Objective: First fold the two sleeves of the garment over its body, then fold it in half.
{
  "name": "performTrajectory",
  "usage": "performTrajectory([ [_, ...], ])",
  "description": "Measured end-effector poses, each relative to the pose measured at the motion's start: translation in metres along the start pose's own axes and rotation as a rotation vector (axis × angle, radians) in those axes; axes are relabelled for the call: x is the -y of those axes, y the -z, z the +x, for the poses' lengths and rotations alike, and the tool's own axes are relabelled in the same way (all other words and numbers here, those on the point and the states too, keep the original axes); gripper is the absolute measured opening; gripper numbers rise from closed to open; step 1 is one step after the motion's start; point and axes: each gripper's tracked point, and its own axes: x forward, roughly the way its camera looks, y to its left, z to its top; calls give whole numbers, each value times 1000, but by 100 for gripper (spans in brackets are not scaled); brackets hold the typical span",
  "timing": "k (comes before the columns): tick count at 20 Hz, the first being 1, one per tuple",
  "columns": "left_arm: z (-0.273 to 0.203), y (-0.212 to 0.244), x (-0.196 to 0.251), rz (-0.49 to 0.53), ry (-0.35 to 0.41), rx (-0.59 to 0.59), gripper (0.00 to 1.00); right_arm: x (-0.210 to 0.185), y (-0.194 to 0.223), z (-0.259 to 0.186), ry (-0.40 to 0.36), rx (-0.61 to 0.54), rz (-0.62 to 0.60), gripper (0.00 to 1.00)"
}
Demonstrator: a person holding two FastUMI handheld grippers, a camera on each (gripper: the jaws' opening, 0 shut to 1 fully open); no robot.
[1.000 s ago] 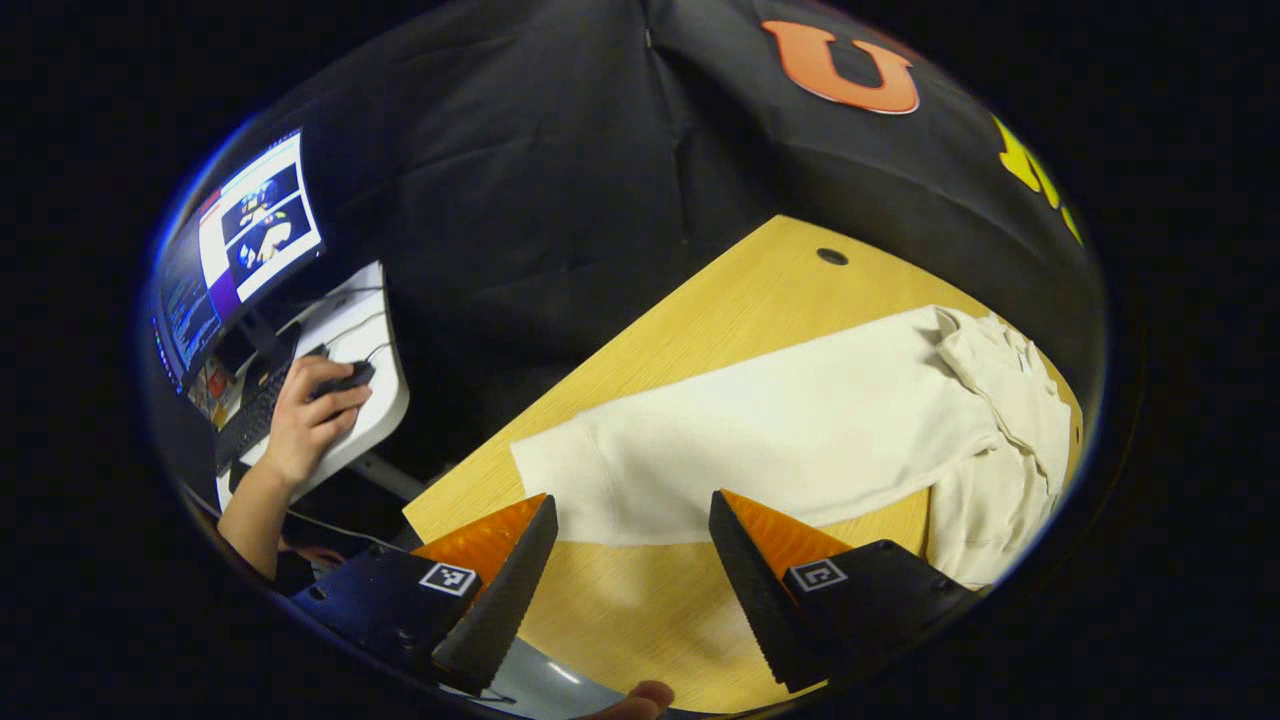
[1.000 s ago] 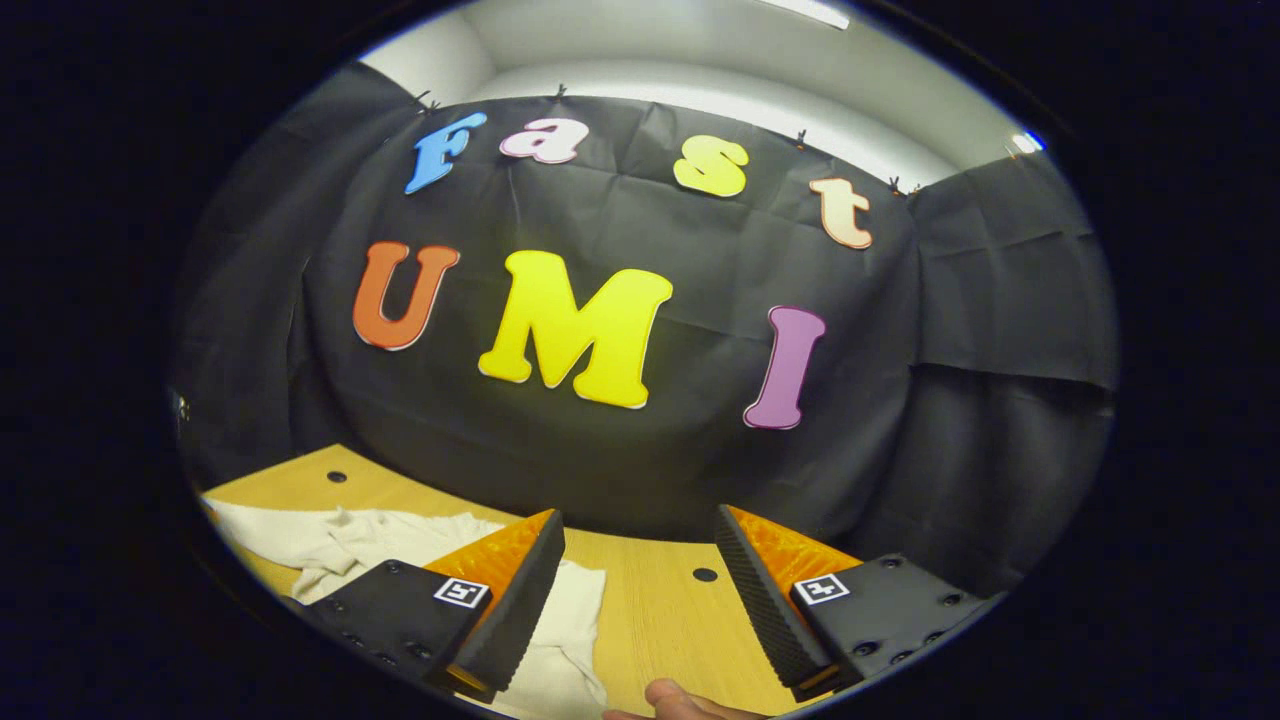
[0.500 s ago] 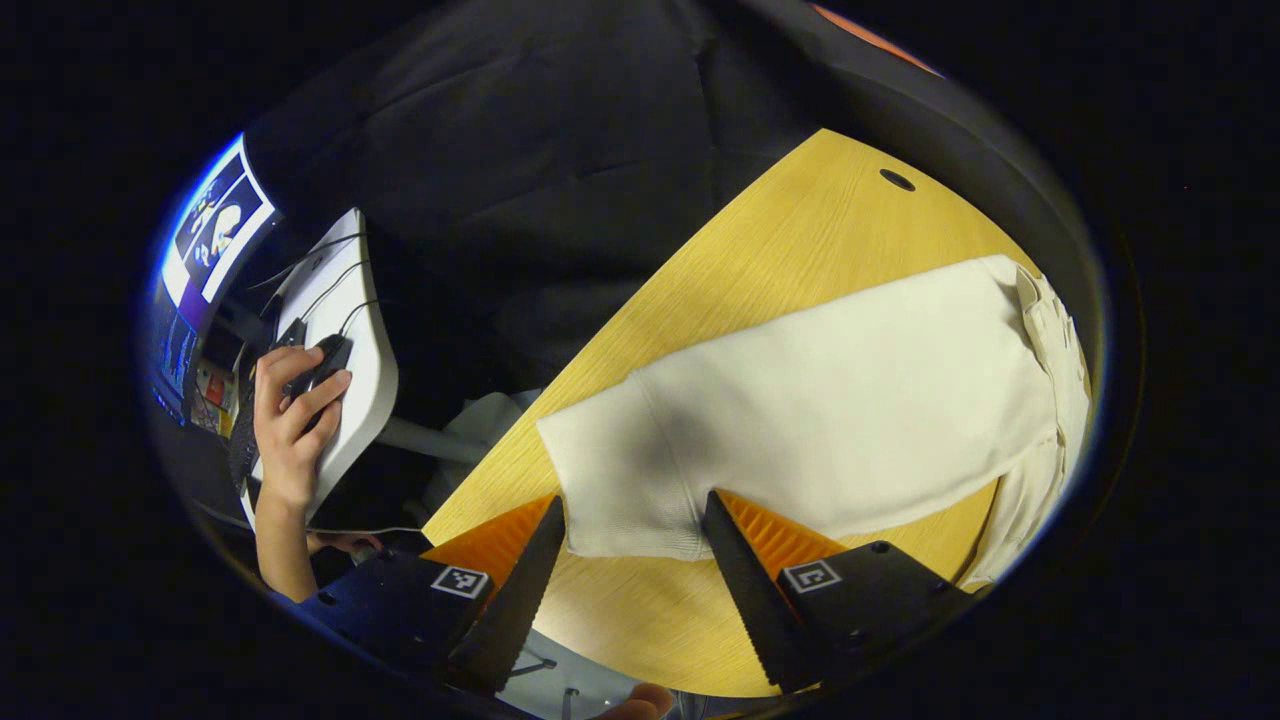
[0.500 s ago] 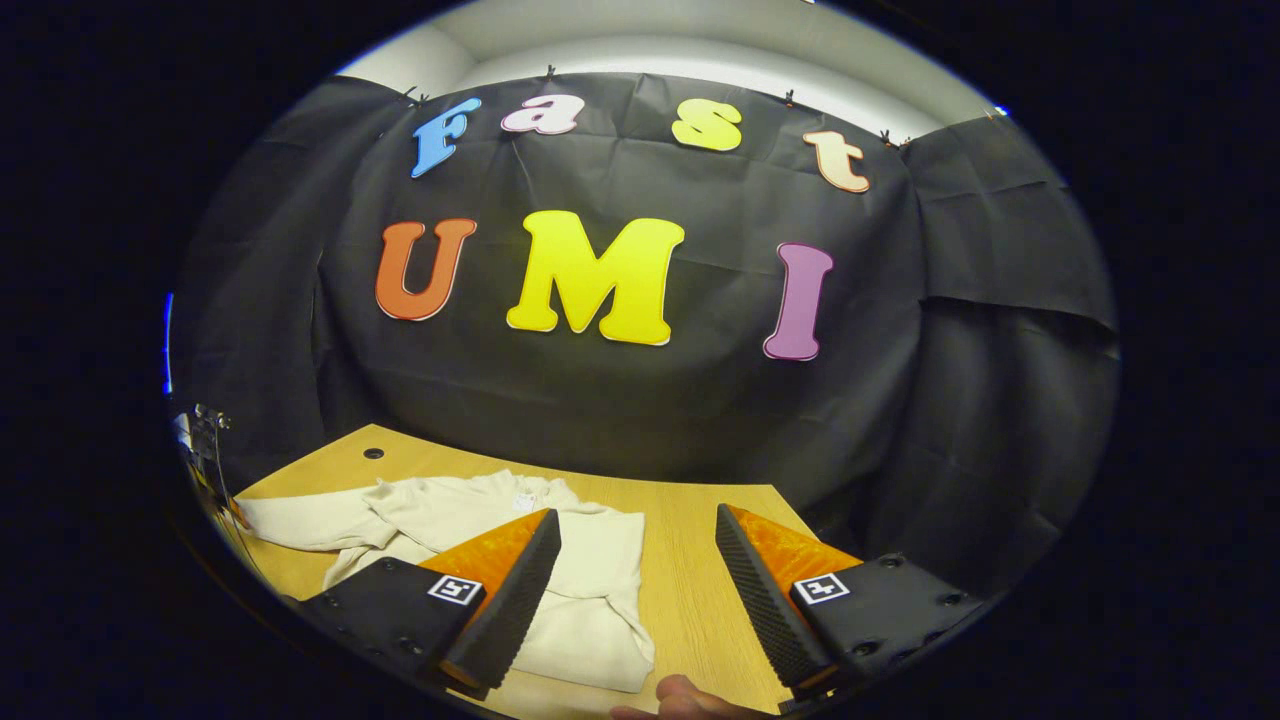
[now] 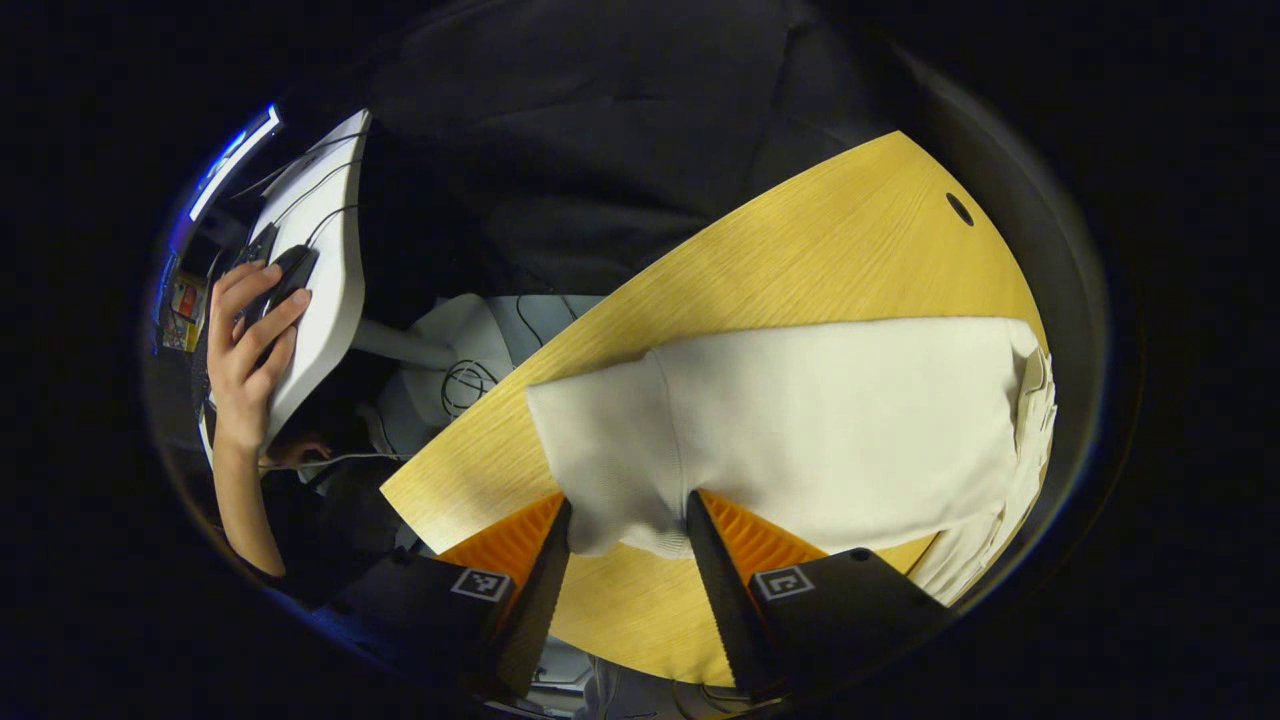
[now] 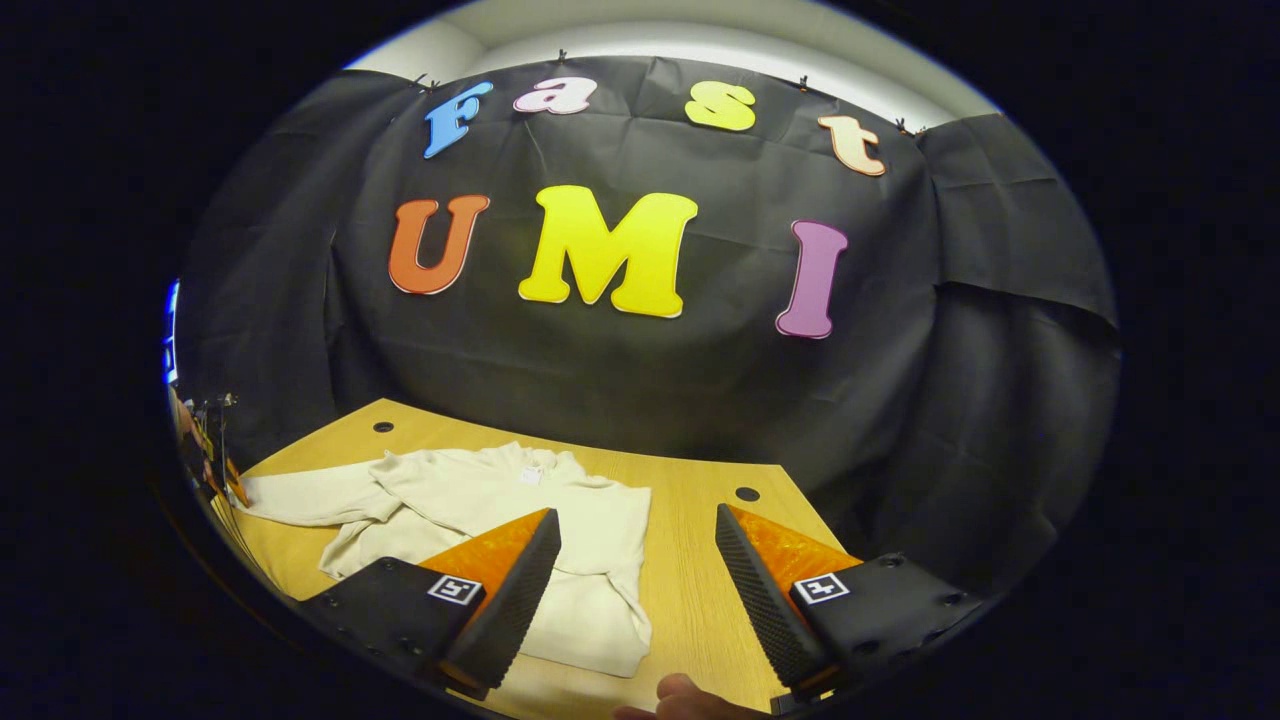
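Left gripper (image 5: 625,530) fingers are narrowed around the cuff of one sleeve (image 5: 800,430), stretched flat on the bench (image 5: 800,260); contact on both sides unclear. Right gripper (image 6: 635,560) fingers are wide, holding nothing, above the sweater (image 6: 520,510). One sweater: right sleeve seems folded over the body, left one still out, halving left.

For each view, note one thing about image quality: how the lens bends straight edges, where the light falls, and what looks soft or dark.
Left gripper view: the table edge bows into a curve; the cream sweater is evenly lit, and the desk at the rim is dim. Right gripper view: the table bends, and the wall above the cloth glares pale.
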Motion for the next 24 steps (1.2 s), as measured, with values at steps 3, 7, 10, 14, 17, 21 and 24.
performTrajectory([
  [3,1,0,8,-13,5,-22,42,3,-1,-5,-26,5,-9,97],
  [7,-10,2,14,19,-16,-51,18,19,-13,-7,-37,60,-16,97],
  [10,-29,-5,26,11,-12,-9,11,24,-16,-4,-52,81,-15,97],
  [14,-65,-17,51,70,7,47,10,28,-17,3,-76,90,4,97],
  [17,-98,-33,90,160,23,107,10,34,-17,9,-94,99,-3,97],
  [21,-133,-46,163,268,82,162,10,47,-15,12,-104,100,9,97],
  [24,-154,-39,236,369,128,190,10,61,-11,13,-99,98,11,97],
])
